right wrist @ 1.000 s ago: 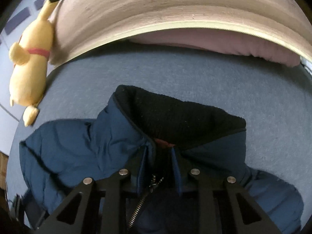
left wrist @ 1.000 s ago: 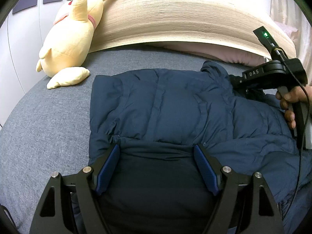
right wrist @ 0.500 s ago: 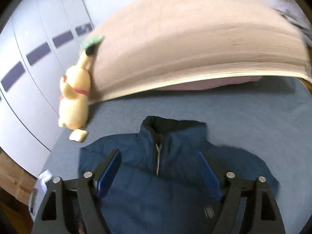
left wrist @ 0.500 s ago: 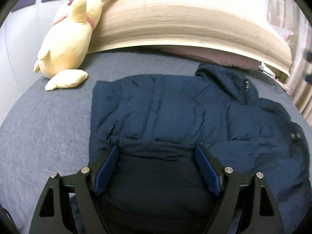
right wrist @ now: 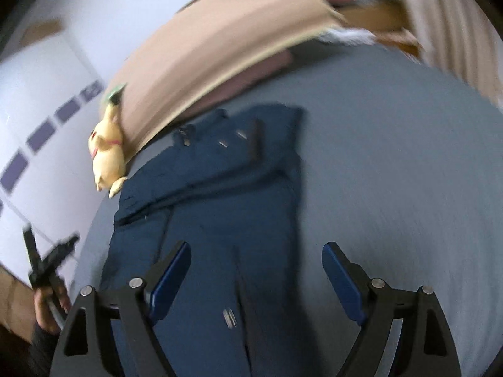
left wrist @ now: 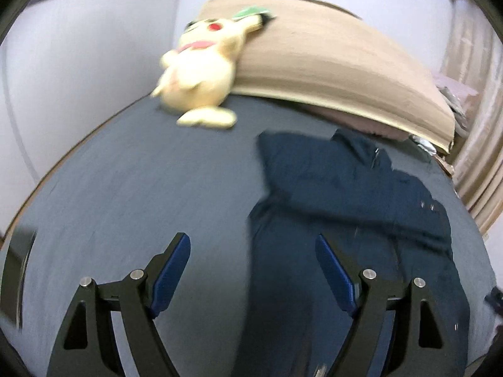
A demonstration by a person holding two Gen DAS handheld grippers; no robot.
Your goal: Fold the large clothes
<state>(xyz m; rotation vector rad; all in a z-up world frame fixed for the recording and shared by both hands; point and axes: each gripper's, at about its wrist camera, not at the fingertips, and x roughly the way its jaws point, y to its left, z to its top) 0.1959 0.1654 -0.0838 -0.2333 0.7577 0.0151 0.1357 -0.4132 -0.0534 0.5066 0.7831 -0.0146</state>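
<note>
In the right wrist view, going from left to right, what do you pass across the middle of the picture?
Wardrobe doors → yellow plush toy → navy jacket → bare grey bedsheet.

Your right gripper [right wrist: 256, 271], a second ago clamped at the collar of the navy jacket [right wrist: 220, 220], now hangs above it, jaws opening and nothing between the blue pads. Your left gripper [left wrist: 253, 265], earlier low over the jacket's hem, now sits back and off to its left edge, half over the grey bedspread [left wrist: 125, 188]. Both views are motion-blurred.
</note>
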